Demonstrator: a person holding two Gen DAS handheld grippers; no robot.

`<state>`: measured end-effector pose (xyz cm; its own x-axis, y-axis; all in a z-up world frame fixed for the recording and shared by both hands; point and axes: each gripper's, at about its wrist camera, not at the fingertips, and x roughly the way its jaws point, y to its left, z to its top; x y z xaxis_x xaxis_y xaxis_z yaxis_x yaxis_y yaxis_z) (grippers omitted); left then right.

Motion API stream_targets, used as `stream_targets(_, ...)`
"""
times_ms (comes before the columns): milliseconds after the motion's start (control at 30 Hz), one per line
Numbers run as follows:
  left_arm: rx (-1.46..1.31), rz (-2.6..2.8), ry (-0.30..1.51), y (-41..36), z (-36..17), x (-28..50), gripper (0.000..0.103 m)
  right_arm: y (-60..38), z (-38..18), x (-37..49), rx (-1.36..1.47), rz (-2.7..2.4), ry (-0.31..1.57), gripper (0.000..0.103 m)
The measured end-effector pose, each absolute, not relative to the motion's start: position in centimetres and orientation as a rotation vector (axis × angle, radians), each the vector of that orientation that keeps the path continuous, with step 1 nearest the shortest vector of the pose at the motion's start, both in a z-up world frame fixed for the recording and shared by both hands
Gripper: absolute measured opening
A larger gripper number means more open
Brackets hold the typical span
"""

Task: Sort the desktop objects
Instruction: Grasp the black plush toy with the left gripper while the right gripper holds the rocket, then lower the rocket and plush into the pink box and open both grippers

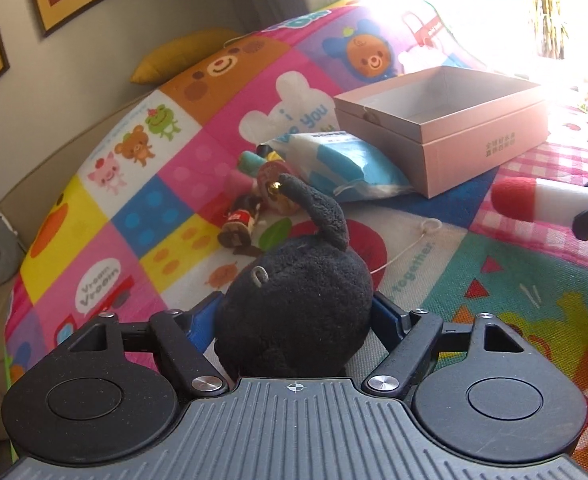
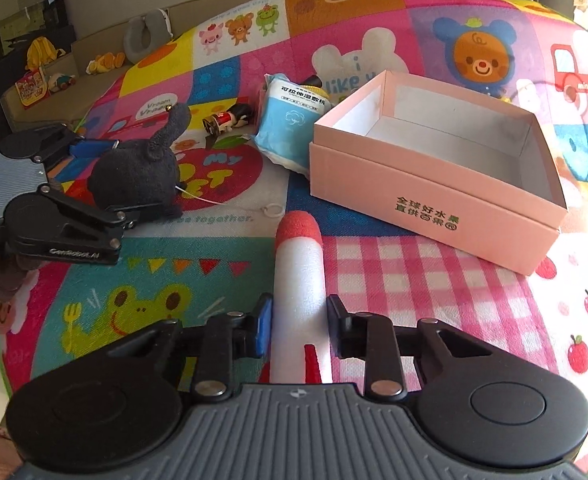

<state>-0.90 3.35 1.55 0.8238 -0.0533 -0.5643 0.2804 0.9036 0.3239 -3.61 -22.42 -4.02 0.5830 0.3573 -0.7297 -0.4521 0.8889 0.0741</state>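
Black fuzzy plush toy [image 1: 294, 312], rounded with 1 long ear or trunk rising away from the camera, sits on the colourful patchwork surface [image 2: 233, 60] between the left gripper's [image 1: 294, 316] fingers; the blue pads seem to press its sides, though the plush hides the contact. White foam rocket [image 2: 300, 280] with a red rounded tip lies lengthwise along the right gripper [image 2: 298, 320], nose pointing toward the open pink cardboard box [image 2: 434, 208], fingers clenched on its smooth cylindrical body.

Bright daylight, window glare, fisheye bending
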Motion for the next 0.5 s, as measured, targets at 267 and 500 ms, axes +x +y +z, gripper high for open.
stream_targets(267,0.434,-0.252,0.535,0.2,3.5,-5.6,0.080,-28.1,-2.1,-8.3,-0.039,0.397,0.786,0.028)
stream_targets(500,0.336,-0.377,0.395,-4.4,10.1,-6.2,0.080,-31.3,1.1,-10.3,0.049,0.370,0.682,0.028)
